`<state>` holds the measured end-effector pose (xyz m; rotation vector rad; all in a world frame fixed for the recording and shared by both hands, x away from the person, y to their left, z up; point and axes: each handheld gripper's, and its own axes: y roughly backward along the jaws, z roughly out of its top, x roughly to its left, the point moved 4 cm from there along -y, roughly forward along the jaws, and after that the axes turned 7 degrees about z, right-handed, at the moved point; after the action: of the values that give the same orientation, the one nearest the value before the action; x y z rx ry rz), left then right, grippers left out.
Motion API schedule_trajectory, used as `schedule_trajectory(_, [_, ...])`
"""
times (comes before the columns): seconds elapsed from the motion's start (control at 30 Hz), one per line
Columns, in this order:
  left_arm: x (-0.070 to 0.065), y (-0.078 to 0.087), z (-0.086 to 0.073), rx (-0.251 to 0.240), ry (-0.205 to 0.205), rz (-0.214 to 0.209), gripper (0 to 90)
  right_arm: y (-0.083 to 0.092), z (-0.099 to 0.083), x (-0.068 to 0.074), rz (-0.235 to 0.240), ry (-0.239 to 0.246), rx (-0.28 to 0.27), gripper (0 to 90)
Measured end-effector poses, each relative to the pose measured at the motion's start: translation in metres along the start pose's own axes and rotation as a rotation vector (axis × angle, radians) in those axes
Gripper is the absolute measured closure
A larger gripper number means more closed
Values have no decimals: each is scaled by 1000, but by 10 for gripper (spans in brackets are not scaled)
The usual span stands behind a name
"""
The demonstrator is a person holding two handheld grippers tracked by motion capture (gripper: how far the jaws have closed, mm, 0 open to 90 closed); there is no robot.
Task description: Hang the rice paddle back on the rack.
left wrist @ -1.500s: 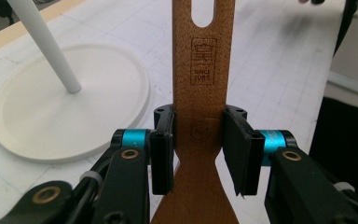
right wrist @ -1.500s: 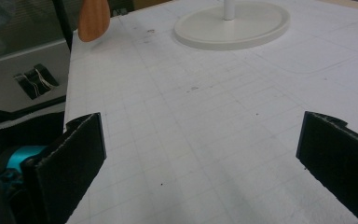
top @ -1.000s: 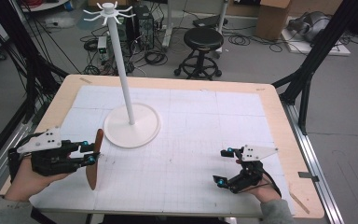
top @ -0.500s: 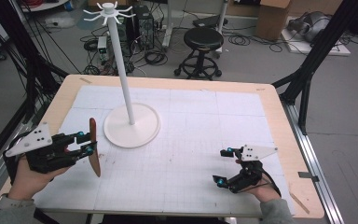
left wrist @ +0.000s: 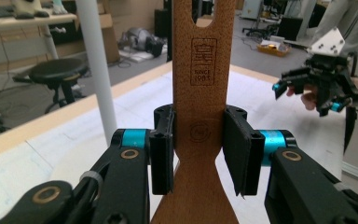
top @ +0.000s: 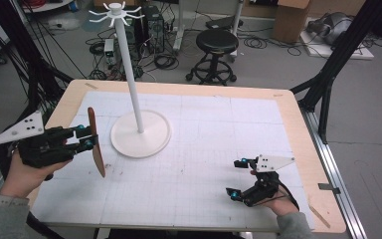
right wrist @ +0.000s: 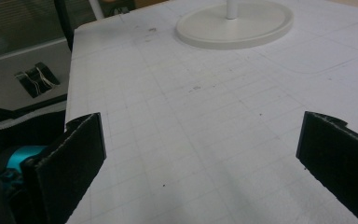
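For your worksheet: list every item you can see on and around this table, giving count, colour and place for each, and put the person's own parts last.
Wooden utensil: one, brown, upright and clamped in the left gripper, left of the stand.
Stand: one, white, round base on the mat with a tall pole and hooks on top.
Mat: one, white with a grid, covers the table.
Table: one, light wood rim.
Stool: one, black, on the floor beyond the table.
Cardboard box: one, brown, far floor.
Left gripper: one, black, left edge.
Right gripper: one, black, fingers apart, near right.
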<state>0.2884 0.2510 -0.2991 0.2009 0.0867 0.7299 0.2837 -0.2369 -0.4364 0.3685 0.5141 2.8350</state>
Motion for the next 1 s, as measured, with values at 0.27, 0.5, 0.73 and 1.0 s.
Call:
schedule_trajectory(0.27, [12,0,1,23,-11,21,651,1,2,1,0,2,-17,0])
schedule_trajectory(0.5, [20,2,12,12,-3,44,651,0,2,1,5,0,-17,0])
schedule_trajectory(0.73, [26,4,27,-11,-3,60,651,-1,2,0,5,4,-12,0])
schedule_trajectory(1.0, [31,1,42,-6,-6,87,651,1,3,1,8,2,-20,0])
